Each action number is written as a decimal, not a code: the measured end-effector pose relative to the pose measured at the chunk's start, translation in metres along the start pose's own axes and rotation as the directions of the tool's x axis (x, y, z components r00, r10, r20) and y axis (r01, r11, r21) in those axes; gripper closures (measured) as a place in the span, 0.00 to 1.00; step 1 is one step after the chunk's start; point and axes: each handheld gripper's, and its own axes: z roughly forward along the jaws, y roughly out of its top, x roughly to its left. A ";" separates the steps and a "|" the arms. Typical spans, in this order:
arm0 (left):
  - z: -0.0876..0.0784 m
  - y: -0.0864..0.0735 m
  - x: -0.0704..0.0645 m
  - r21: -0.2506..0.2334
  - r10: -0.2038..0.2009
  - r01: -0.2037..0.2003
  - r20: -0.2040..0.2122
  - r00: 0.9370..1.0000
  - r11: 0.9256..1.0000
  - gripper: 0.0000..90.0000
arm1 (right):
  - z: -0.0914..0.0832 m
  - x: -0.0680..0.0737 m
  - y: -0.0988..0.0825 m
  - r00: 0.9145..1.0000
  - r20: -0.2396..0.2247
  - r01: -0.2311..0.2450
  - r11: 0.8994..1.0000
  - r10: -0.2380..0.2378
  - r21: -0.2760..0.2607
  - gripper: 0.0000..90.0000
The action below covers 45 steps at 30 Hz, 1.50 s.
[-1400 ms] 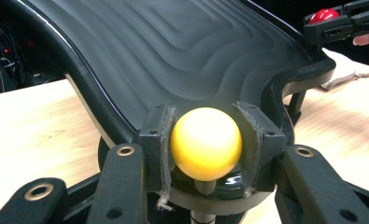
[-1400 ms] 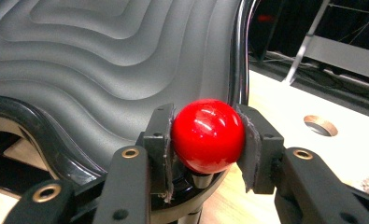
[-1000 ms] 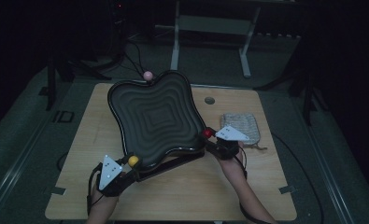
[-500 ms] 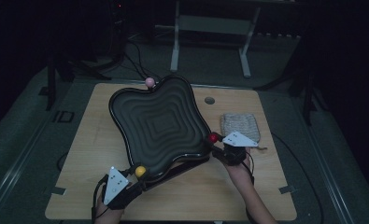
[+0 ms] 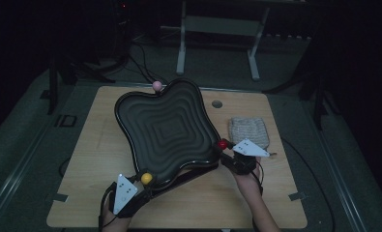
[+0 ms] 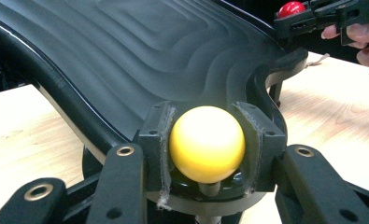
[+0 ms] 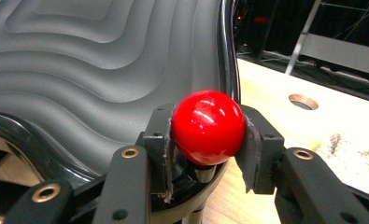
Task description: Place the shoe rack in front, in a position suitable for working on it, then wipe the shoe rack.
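Observation:
A large black tray with stepped, wavy ridges is held tilted above the wooden table. Round knobs stand at its corners. My left gripper is shut on the yellow knob at the near left corner; in the left gripper view the pads press both sides of the yellow knob. My right gripper is shut on the red knob at the right corner, and the red knob sits squeezed between its pads. A pink knob marks the far corner.
A grey knitted pouch lies on the table right of the tray, close behind my right gripper. A round hole is cut in the tabletop at the back. A metal stand is on the floor beyond the table.
The tray has swung: its far corner moved right and back, and the left gripper with the yellow knob shifted right and toward the table's near edge. The right gripper moved slightly nearer too.

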 end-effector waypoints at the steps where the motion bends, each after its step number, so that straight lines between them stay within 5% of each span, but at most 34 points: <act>1: 0.000 -0.001 0.000 -0.006 -0.007 0.007 0.002 1.000 1.000 0.65 | 0.000 0.000 0.000 1.000 0.000 0.000 1.000 0.000 0.000 0.66; 11: 0.000 -0.003 0.002 -0.017 0.006 -0.006 0.013 1.000 1.000 0.65 | -0.002 -0.002 -0.003 1.000 -0.021 -0.016 1.000 0.016 0.010 0.65; 16: 0.000 -0.003 0.002 -0.021 0.009 -0.009 0.015 1.000 1.000 0.65 | -0.004 -0.002 -0.002 0.999 -0.053 -0.005 1.000 0.006 0.031 0.55; 21: 0.000 -0.004 0.003 -0.025 0.010 -0.009 0.021 1.000 1.000 0.65 | -0.026 -0.010 0.014 0.998 -0.061 -0.020 0.999 0.018 -0.032 0.49; 27: 0.000 -0.004 0.003 -0.025 0.009 -0.008 0.023 1.000 1.000 0.65 | -0.040 -0.036 0.012 0.995 0.004 -0.104 0.993 0.104 -0.060 0.44; 32: 0.000 -0.003 0.005 -0.017 -0.002 0.002 0.032 0.999 1.000 0.65 | -0.028 -0.053 0.000 0.990 0.060 -0.130 0.991 0.130 -0.016 0.40; 36: 0.000 -0.003 0.006 -0.016 -0.007 0.008 0.042 0.999 1.000 0.65 | -0.018 -0.069 -0.006 0.984 0.056 -0.168 0.986 0.167 0.015 0.39; 41: 0.000 0.000 0.007 0.003 -0.007 0.007 0.054 0.999 1.000 0.65 | -0.011 -0.090 -0.002 0.975 0.101 -0.204 0.979 0.200 0.025 0.36; 45: 0.000 -0.003 0.006 -0.016 -0.011 0.012 0.052 0.999 1.000 0.65 | 0.001 -0.120 -0.002 0.952 0.158 -0.268 0.963 0.261 0.023 0.31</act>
